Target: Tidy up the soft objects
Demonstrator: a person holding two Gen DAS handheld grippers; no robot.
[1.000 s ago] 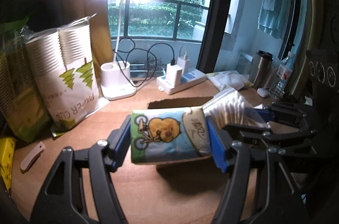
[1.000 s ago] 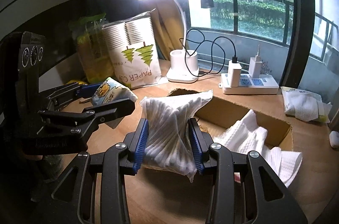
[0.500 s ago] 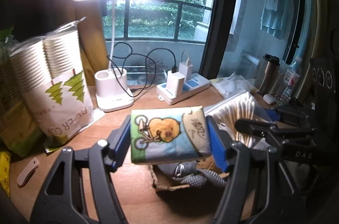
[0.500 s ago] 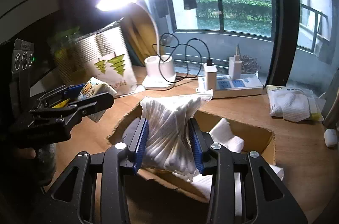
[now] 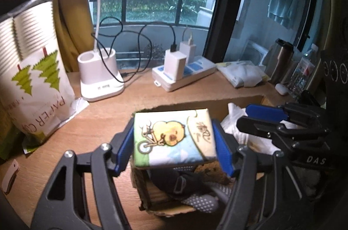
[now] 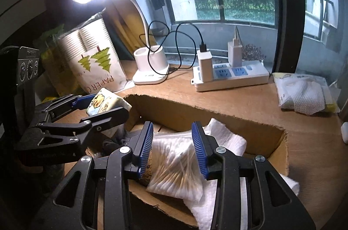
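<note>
My left gripper is shut on a tissue pack printed with a yellow chick on a bicycle, held above the left end of a cardboard box. The pack also shows in the right wrist view. My right gripper is open over the box, its blue pads spread to either side of a clear bag of cotton swabs that lies in the box on white paper towels. Dark and dotted fabric lies in the box under the tissue pack.
A white desk lamp base with black cables, a power strip with chargers and a bag of paper cups stand behind the box. A packet of white cloths lies at the right. A flask stands far right.
Both grippers moved forward and down over the box. My right gripper opened and let go of the cotton swab bag, which now lies in the box. My left gripper still holds the tissue pack.
</note>
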